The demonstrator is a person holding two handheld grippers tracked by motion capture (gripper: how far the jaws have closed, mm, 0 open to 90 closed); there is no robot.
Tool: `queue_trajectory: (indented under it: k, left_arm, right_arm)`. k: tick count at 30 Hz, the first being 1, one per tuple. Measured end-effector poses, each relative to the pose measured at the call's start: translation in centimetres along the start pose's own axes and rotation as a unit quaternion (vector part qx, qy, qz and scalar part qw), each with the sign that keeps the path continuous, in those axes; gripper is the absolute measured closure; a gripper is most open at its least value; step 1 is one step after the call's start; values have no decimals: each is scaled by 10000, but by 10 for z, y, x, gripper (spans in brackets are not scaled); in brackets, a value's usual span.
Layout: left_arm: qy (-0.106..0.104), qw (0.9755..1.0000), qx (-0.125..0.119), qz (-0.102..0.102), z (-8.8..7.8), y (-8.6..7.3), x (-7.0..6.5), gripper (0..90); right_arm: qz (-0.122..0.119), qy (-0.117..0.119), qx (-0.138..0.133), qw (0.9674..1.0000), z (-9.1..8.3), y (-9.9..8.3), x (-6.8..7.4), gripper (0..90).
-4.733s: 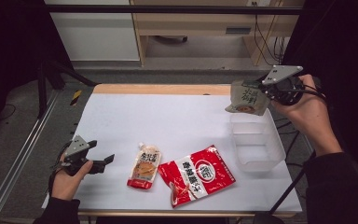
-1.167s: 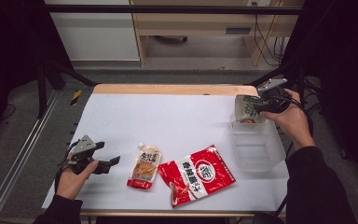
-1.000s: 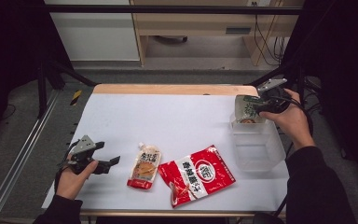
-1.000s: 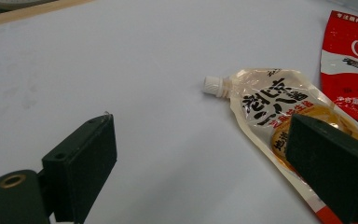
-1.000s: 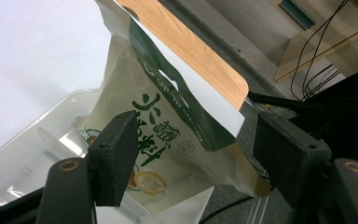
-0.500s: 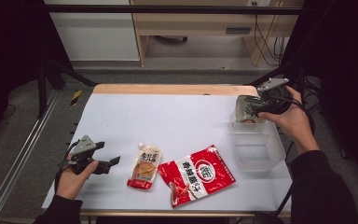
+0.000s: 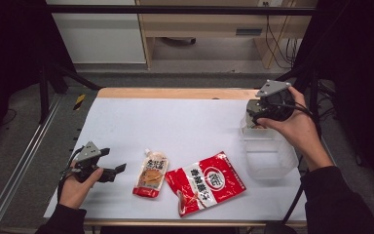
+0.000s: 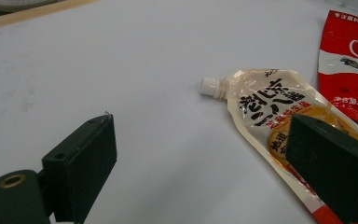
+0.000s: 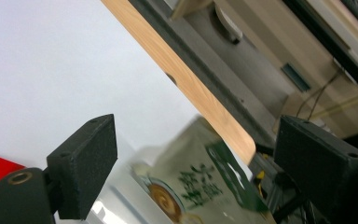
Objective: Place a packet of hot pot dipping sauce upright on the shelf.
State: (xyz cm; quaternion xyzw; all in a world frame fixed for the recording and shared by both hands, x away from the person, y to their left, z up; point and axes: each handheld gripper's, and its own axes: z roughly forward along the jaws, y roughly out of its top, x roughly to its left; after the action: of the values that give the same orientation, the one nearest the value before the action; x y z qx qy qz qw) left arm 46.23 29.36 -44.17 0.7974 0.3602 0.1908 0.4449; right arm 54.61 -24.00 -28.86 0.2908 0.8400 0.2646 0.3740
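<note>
right gripper (image 7: 259, 116) has just been opening wide over the clear plastic bin (image 7: 272, 161), green-and-cream snack pouch (image 9: 200, 186) loose inside; left gripper (image 7: 114, 170) gapes empty, well left of the bin

table top (image 7: 185, 122): plain white, with a light wood strip along the far edge

spouted pouch (image 7: 151, 173): see-through yellowish, black lettering, orange round patch, red bottom edge, little white cap

big packet (image 7: 205, 183): bright red, white round logo in the middle plus white print

bin (image 7: 270, 158): clear, kinda frosted plastic

packet in the bin (image 9: 200, 186): pale beige-green, dark green lettering and side panel, brown round picture

gripper jaws: matte black on both

plates on the grippers: grey

sleeves: black
</note>
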Motion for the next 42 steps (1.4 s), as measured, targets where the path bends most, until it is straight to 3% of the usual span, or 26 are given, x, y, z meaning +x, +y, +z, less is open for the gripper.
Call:
queue_trajectory:
  k: [4, 6, 8, 10, 11, 14, 19, 21, 23, 29, 30, 32, 36, 39, 42]
  left_arm:
    - [-5, 10000, -22, 59, -1, 1, -5, 89]
    - [-16, 9999, -29, 97, -2, 2, -8, 89]
    - [-9, 9999, -33, 122, -3, 2, -9, 88]
    - [-9, 9998, -42, 185, -4, 3, -13, 88]
    - [10, 9998, -33, 208, -4, 3, -14, 86]
    - [7, 9998, -28, 190, -5, 2, -15, 85]
    - [-15, 9998, -50, 169, -4, 1, -16, 81]
    - [-28, 9998, -42, 185, -4, 1, -19, 81]
    - [-66, 9997, -43, 222, -4, 1, -22, 76]
    - [-111, 9995, -52, 294, -4, 2, -31, 76]
    - [-105, 9994, -37, 324, -3, 2, -32, 75]
    - [-98, 9991, 59, 420, 1, 2, -34, 75]
    - [-160, 9989, 37, 445, 1, 3, -35, 75]
    - [-154, 9987, 110, 480, 2, 1, -34, 76]
    - [-116, 9984, 142, 535, 2, 2, -34, 76]
  right_arm:
    - [-148, 209, -319, 9992, -9, 24, 31, 116]
    - [-209, 343, -344, 9986, -10, 33, 46, 99]
    - [-255, 385, -351, 9983, -10, 36, 52, 103]
    - [-338, 481, -392, 9975, -10, 43, 70, 98]
    - [-362, 668, -407, 9963, -8, 47, 84, 108]
    - [-355, 832, -397, 9951, -5, 50, 96, 108]
    - [-385, 1126, -423, 9920, 7, 57, 134, 138]
    - [-393, 1157, -418, 9916, 9, 58, 138, 150]
    - [-439, 1328, -404, 9894, 17, 58, 156, 187]
    - [-460, 1615, -343, 9852, 30, 61, 178, 276]
    - [-505, 1746, -329, 9828, 38, 64, 186, 331]
    - [-543, 1847, -261, 9809, 45, 66, 193, 351]
    - [-554, 1983, -240, 9783, 57, 70, 200, 402]
    - [-492, 2170, -222, 9747, 76, 73, 210, 502]
    - [-537, 2209, -88, 9738, 85, 74, 215, 525]
